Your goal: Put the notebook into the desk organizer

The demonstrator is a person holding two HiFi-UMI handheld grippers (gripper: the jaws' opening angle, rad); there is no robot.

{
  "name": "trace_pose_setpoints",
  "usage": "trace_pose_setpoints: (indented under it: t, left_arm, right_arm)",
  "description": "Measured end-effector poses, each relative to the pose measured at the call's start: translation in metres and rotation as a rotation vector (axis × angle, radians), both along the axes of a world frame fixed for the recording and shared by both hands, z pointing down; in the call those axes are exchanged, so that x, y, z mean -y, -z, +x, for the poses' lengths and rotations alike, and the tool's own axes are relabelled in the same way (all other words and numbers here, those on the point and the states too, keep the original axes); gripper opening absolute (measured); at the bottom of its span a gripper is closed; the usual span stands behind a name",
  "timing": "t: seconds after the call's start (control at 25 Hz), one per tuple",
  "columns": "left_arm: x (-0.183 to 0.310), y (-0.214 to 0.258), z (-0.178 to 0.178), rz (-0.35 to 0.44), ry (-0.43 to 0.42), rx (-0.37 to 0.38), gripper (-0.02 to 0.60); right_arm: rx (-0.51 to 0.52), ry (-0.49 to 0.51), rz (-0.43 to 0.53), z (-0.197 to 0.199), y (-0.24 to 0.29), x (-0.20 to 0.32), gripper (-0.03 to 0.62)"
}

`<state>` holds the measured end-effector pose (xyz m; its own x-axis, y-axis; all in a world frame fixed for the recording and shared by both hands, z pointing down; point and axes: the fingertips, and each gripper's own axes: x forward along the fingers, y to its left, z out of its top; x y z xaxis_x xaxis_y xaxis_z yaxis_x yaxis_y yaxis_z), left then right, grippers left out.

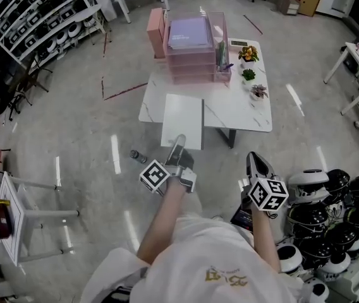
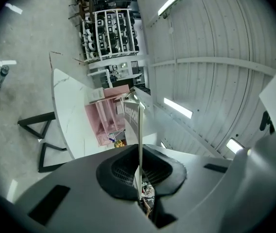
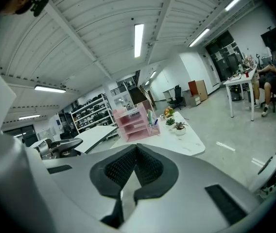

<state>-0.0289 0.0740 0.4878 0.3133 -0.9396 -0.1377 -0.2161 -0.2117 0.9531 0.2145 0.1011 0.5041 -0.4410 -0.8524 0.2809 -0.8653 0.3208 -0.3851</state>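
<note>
Workshop floor (image 1: 72, 118), white tabletop (image 1: 243, 115) ahead, pink desk organizer (image 1: 192, 59) at its far side. Our left tongs (image 1: 178, 142) clamped on notebook (image 1: 182, 120) by near edge, held out toward tabletop. Right tongs (image 1: 255, 160) closed, empty. Risk we judge: thin edge grip, so notebook may sag or slip before reaching organizer.

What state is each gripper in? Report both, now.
Left gripper: shut on the notebook, pinching its near edge.
Right gripper: shut, with nothing between its jaws.

White short-sleeved shirt (image 1: 205, 257), gold chest print (image 1: 227, 275), grey hand-held grippers (image 1: 178, 142) (image 1: 255, 160) with black-and-white marker cubes (image 1: 155, 175) (image 1: 268, 194)
</note>
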Motion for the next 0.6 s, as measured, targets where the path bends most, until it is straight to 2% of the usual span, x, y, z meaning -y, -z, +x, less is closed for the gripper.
trace_pose_setpoints:
  t: [0.16,0.4,0.6]
  left_arm:
    - [0.046,-0.018,-0.014,-0.041,-0.049,0.029,0.028]
    - [0.114,-0.029,-0.033,-0.061,-0.129,0.011,0.028]
    - [0.151,-0.04,-0.043,-0.083,-0.198,-0.007,0.028]
  right_arm:
    - [-0.026,-0.032,-0.009,-0.018,0.0,0.046,0.009]
    - [-0.041,-0.055,-0.025,-0.063,-0.004,0.107,0.009]
    - [-0.073,-0.047,-0.034,-0.1,-0.007,0.14,0.009]
